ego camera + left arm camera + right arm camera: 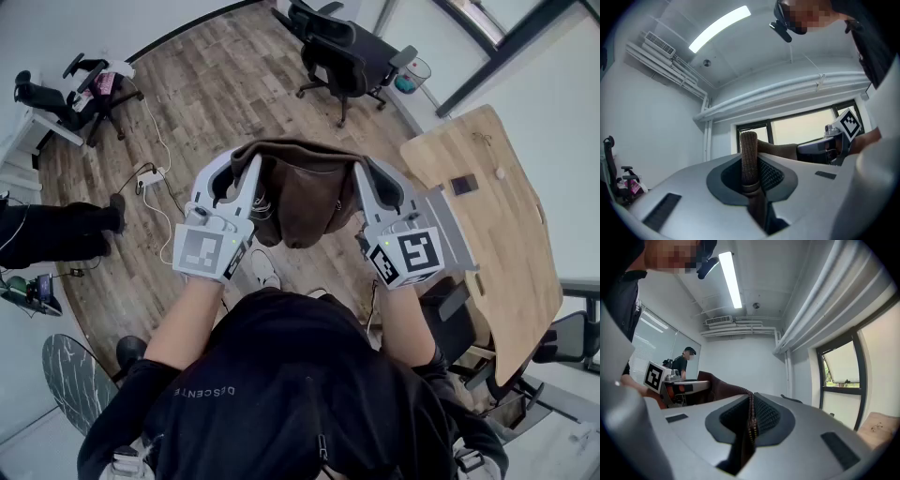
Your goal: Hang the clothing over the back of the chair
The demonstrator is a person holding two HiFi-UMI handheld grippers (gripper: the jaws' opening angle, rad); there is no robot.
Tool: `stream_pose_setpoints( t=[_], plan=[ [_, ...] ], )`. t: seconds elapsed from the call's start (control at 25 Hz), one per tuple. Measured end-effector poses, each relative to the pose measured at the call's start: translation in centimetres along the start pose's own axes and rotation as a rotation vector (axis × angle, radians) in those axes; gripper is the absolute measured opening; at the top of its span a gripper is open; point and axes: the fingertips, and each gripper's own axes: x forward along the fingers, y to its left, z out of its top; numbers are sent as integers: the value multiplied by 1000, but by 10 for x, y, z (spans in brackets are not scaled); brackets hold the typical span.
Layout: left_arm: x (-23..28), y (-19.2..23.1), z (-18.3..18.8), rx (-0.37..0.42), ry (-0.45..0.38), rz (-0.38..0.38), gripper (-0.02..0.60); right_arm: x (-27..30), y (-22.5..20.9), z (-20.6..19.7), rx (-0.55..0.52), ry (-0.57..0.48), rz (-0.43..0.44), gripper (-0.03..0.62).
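Note:
A brown garment hangs stretched between my two grippers, held up in the air in front of the person. My left gripper is shut on its ribbed edge, which stands up between the jaws. My right gripper is shut on the other edge, where a zipper runs between the jaws. In the left gripper view the brown garment runs off toward the right gripper. A black office chair stands on the wooden floor beyond the garment, well apart from it.
A wooden table lies at the right, with a dark chair tucked beside it. Another black chair stands at the far left, with cables and a power strip on the floor. A person stands in the background.

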Motion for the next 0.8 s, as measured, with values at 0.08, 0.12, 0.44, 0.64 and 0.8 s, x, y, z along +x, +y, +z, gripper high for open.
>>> stream_pose_setpoints(
  t=[0.08,0.12,0.44,0.64,0.8],
  plan=[
    [3,1,-1,-4,0,4,52,3,-2,-2,2,1,2,40],
    [4,1,-2,-5,0,3,52,5,-2,-4,4,2,2,40],
    [0,9,1,-2,-13,-6,51,15,3,-11,3,22,31,41],
    [-4,16,5,-6,-31,-9,51,23,10,-16,27,42,59,41],
    [-5,26,2,3,-28,7,50,31,16,-20,34,33,71,38]
  ],
)
